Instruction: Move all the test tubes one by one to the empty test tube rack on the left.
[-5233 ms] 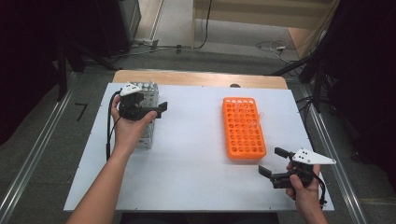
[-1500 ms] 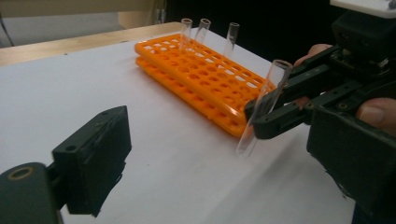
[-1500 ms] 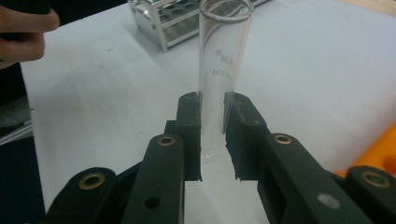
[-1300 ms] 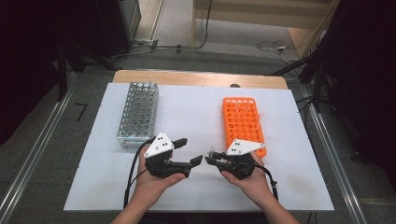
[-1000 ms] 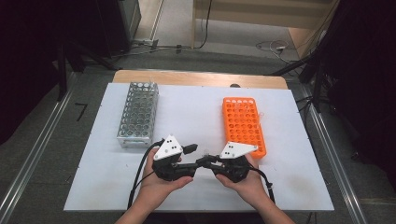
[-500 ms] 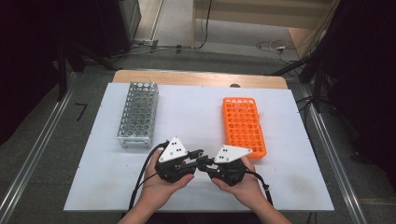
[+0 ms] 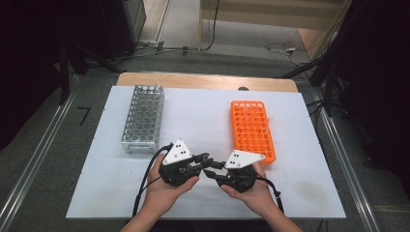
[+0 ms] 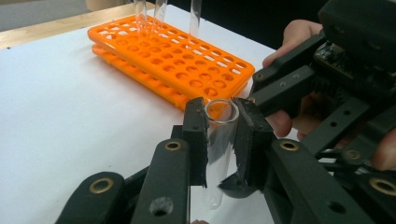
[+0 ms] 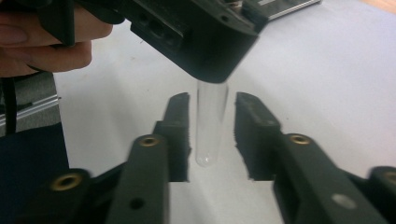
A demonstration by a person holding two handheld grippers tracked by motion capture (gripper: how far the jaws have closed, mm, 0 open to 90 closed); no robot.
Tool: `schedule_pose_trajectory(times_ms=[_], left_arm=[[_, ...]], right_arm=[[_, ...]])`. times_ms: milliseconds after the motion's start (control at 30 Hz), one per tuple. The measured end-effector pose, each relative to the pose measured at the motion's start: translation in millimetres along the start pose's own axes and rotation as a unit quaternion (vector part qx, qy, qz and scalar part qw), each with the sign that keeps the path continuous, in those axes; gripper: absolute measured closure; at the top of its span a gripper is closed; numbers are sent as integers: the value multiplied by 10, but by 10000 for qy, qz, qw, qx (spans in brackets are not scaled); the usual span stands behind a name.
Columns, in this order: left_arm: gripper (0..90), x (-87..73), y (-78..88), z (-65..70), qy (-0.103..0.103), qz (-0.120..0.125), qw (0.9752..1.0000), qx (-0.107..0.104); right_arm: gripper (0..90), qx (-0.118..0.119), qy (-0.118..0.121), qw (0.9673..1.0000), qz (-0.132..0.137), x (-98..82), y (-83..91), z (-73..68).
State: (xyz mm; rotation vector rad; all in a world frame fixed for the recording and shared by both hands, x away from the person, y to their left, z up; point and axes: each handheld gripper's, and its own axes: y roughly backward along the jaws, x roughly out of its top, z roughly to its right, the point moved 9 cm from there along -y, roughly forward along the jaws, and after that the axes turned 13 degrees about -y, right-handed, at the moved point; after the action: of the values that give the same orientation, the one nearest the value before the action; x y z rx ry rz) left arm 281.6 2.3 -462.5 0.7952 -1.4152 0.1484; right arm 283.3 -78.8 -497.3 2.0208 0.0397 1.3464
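While the metal rack (image 7: pixel 143 118) is sitting at the table's (image 7: pixel 96 188) left, the left gripper (image 7: pixel 205 161) is clamping a clear tube (image 8: pixel 218 144) upright between its jaws, near the front middle. Its tip is meeting the right gripper (image 7: pixel 212 172) — whose jaws are standing apart on either side of the tube's lower end (image 9: pixel 208 123), not gripping it. The orange rack (image 7: pixel 251 130) is lying just beyond, to the right — a few tubes (image 8: pixel 149 14) standing in its far end.

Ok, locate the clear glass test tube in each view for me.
High view: too small to make out, where the two tools meet at bottom centre.
Left gripper view: clear glass test tube, clamped upright, centre.
Right gripper view: hanging between open jaws, centre.
Shared landmark: white table.
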Motion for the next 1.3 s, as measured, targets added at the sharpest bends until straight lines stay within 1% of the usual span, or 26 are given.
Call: schedule_pose_trajectory(times_ms=[100,133,233,300,367,400,467,500,667,800,867,1067,1133,1200,1300], left_arm=[[752,11,23,-56,-17,-12,10000,40],[752,18,31,-79,-23,-7,10000,62],[752,49,55,-164,-2,20,9999,138],[752,65,72,-229,-31,-6,9998,209],[753,78,87,-300,-23,-10,9997,263],[752,84,92,-337,5,-3,9996,298],[753,83,107,-414,-11,-47,9993,358],[753,85,115,-451,2,-54,9992,389],[753,89,175,-657,63,-72,9984,561],[753,97,229,-823,142,-55,9975,686],[752,105,251,-895,152,-47,9971,740],[753,129,303,-1139,210,-68,9955,920],[753,136,317,-1222,263,-67,9949,970],[753,140,327,-1305,260,-98,9943,1025],[753,158,344,-1430,308,-102,9932,1120]], right_arm=[[409,-93,-80,9999,114,11,64,67],[364,-89,-162,9997,146,11,90,85],[245,-118,-235,9994,211,0,172,164],[170,-163,-307,9991,250,-21,238,225],[117,-212,-379,9986,300,-43,311,292],[75,-249,-432,9982,334,-52,349,328],[41,-307,-485,9977,370,-78,426,401],[9,-313,-512,9974,408,-90,461,432],[0,-434,-628,9957,525,-164,650,597],[0,-530,-752,9942,561,-235,776,710],[0,-582,-761,9936,600,-263,833,763],[0,-729,-876,9917,599,-372,964,884],[0,-757,-930,9910,599,-414,999,911],[0,-816,-934,9906,585,-461,1036,944],[0,-865,-965,9898,598,-528,1086,987]])
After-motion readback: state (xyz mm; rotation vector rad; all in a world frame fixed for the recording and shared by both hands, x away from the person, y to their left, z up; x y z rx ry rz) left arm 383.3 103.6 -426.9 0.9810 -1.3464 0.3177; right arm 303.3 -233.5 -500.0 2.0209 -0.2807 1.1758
